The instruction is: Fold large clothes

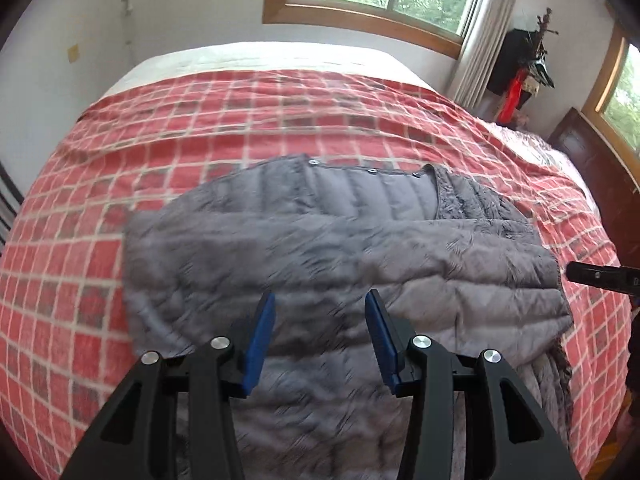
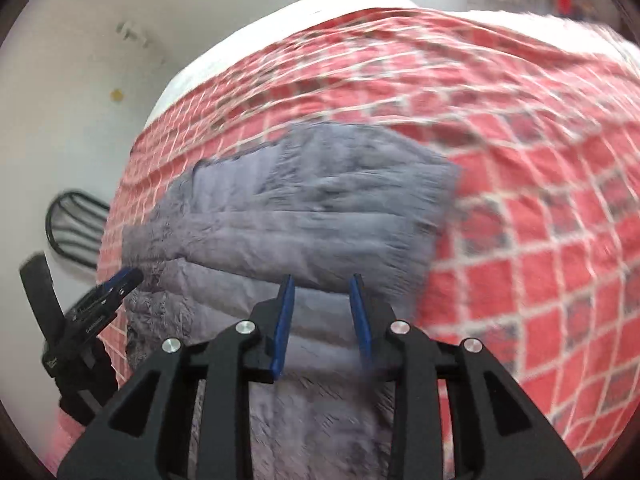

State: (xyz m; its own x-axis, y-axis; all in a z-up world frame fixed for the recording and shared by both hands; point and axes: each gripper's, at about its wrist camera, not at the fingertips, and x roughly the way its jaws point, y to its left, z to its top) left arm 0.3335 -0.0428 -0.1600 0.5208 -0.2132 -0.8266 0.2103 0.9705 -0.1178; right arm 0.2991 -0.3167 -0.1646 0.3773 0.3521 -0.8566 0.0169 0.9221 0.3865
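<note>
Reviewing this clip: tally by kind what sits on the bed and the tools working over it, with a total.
Grey padded jacket: 1
Red checked bedspread: 1
Tools: 2, left tool and right tool, both open above the jacket
Total: 4
</note>
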